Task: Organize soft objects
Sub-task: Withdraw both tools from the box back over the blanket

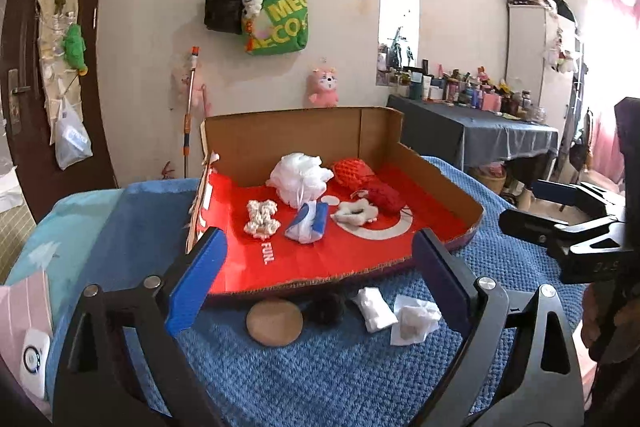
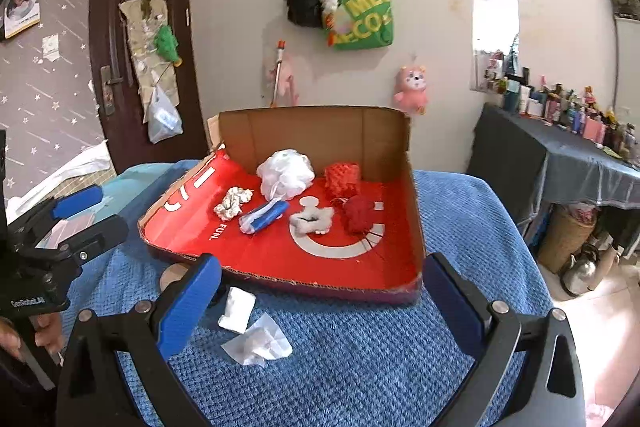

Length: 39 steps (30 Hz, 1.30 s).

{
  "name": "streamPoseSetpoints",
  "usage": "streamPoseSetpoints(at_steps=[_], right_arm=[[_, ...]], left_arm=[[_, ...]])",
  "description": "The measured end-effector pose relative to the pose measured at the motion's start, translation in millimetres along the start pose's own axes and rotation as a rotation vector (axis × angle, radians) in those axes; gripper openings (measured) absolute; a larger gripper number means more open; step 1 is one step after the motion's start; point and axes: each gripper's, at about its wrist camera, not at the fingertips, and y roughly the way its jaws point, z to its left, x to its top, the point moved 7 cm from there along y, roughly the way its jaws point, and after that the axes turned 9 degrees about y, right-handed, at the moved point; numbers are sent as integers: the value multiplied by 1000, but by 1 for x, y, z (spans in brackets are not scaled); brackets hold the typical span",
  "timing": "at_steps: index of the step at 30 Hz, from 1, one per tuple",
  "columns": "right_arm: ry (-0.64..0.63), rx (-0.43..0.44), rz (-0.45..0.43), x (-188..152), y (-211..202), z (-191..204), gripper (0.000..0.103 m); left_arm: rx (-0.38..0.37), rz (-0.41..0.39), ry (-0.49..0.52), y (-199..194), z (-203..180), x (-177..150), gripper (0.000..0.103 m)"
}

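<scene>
Both the left gripper [image 1: 316, 283] and right gripper [image 2: 320, 303] are held wide, empty. Ahead lies the cardboard tray [image 2: 416, 211], soft items inside; folded tissues [image 2: 237, 309] lie between the claws, before its near edge.

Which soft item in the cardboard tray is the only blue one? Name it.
The blue-and-white tissue pack near the tray's middle, between the knotted cream piece and the fluffy white ring. The others are white, cream or red.
</scene>
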Motion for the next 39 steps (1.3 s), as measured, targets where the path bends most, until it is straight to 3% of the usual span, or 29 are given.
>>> streamPoseSetpoints(at_steps=[6, 15, 26, 39], right_arm=[[21, -30, -47, -18, -11, -4, 103], [23, -39, -50, -51, -6, -3, 103], [44, -17, 67, -84, 21, -5, 103], [25, 94, 247, -100, 58, 13, 103]], left_arm=[[22, -3, -11, -3, -3, -17, 95], [36, -5, -24, -5, -8, -47, 95], [34, 120, -43, 14, -1, -84, 95], [22, 248, -59, 44, 24, -100, 95]])
